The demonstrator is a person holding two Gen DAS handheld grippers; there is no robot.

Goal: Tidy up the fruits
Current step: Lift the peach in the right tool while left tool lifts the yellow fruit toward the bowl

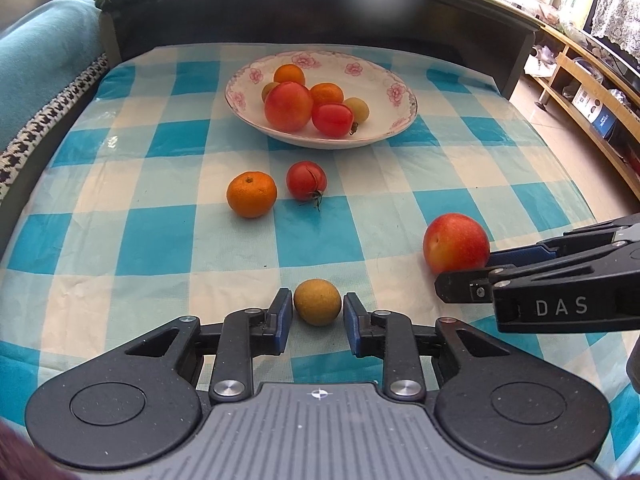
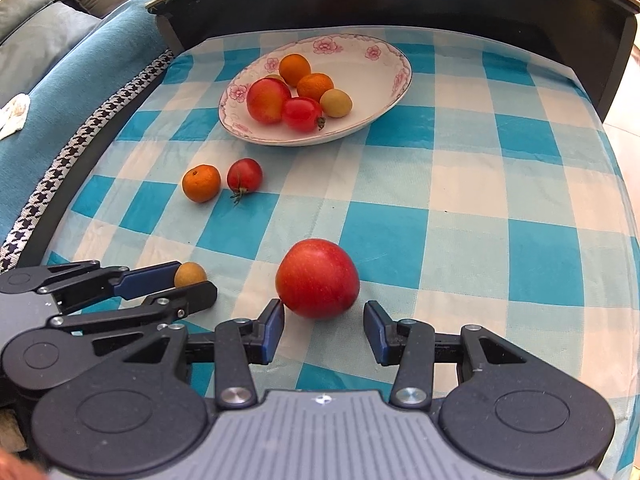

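My left gripper (image 1: 318,306) is open, its blue pads on either side of a small tan round fruit (image 1: 317,302) that lies on the checked cloth; small gaps show on both sides. My right gripper (image 2: 324,320) is open around a red apple (image 2: 317,278) on the cloth; the left pad is close to it, the right pad stands apart. A mandarin (image 1: 251,194) and a tomato (image 1: 306,180) lie mid-table. A white floral plate (image 1: 384,80) at the back holds several fruits. Each gripper shows in the other's view: the right one (image 1: 464,280), the left one (image 2: 192,284).
The blue-and-white checked cloth (image 1: 160,240) covers the table. A dark raised board (image 1: 320,12) borders the far edge. A teal sofa (image 1: 40,60) lies to the left. Wooden shelves (image 1: 592,92) stand to the right.
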